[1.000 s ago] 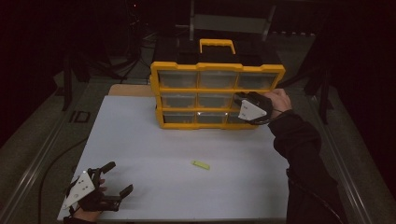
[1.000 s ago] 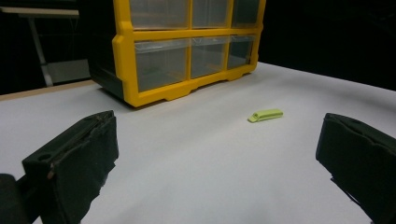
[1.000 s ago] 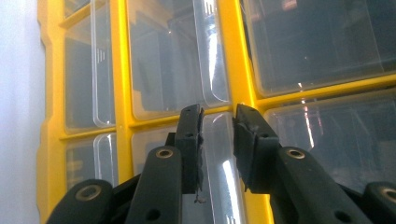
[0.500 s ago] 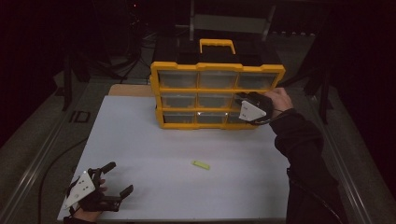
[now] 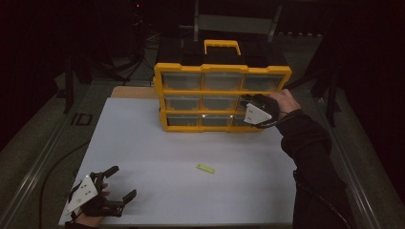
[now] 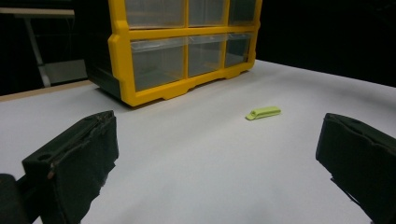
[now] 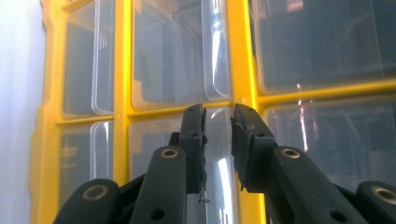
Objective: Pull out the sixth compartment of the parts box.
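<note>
From above, the right gripper (image 5: 249, 106) sits at the yellow drawer cabinet's (image 5: 222, 71) right middle drawer, likely to pull it; left gripper (image 6: 219, 154) view: jaws released wide, green clip (image 6: 264, 112) beyond; right gripper view: jaws nearly clenched around the drawer's (image 7: 219, 158) clear edge.

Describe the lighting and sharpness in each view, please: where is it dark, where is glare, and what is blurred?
High view: dark surroundings, the white table lit, the yellow organizer dim. Left gripper view: the green piece is sharp, the near jaws soft and underexposed. Right gripper view: bright streaks of glare on the clear drawer fronts, which look slightly hazy.
</note>
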`<state>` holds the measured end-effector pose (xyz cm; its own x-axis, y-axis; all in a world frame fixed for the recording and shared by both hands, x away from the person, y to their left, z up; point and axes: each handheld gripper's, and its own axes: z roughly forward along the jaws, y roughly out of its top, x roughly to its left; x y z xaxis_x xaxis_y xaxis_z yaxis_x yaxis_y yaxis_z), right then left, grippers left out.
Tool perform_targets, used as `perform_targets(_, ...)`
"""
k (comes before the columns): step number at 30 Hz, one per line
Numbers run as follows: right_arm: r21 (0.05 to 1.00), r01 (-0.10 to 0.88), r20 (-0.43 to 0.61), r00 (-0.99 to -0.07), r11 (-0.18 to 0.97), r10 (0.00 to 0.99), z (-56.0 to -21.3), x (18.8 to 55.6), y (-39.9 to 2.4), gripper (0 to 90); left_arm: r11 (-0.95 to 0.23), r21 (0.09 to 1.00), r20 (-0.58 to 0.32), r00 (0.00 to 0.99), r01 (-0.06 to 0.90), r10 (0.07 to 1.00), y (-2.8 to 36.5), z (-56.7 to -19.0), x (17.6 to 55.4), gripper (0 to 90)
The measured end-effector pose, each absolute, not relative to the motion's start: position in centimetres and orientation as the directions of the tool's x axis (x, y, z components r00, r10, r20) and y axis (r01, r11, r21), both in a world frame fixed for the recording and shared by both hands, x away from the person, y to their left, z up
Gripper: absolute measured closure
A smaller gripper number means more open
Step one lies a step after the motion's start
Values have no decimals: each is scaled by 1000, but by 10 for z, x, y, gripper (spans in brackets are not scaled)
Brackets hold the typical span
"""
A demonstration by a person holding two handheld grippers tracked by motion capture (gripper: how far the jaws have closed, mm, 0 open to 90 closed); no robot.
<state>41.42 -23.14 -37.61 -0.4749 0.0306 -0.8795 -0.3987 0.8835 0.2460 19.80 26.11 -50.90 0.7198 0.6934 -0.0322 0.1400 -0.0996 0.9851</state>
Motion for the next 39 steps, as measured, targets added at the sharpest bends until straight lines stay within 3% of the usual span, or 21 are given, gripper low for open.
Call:
perform_targets(8, 188, -377, -871, -490, 907, -24, -374, 414, -220, 738, -105, 985, -28, 723, 139, 690, 260, -509, 198, 0)
perform_targets(22, 194, -360, -881, -474, 912, 0, -376, 414, -219, 752, -111, 984, -25, 723, 140, 690, 260, -509, 198, 0)
perform_targets(28, 217, -316, -846, -533, 924, 17, -369, 413, -217, 754, -111, 984, -23, 723, 137, 690, 260, -509, 198, 0)
perform_targets(39, 235, -320, -833, -552, 918, 21, -367, 414, -219, 754, -109, 985, -22, 723, 134, 691, 261, -509, 197, 0)
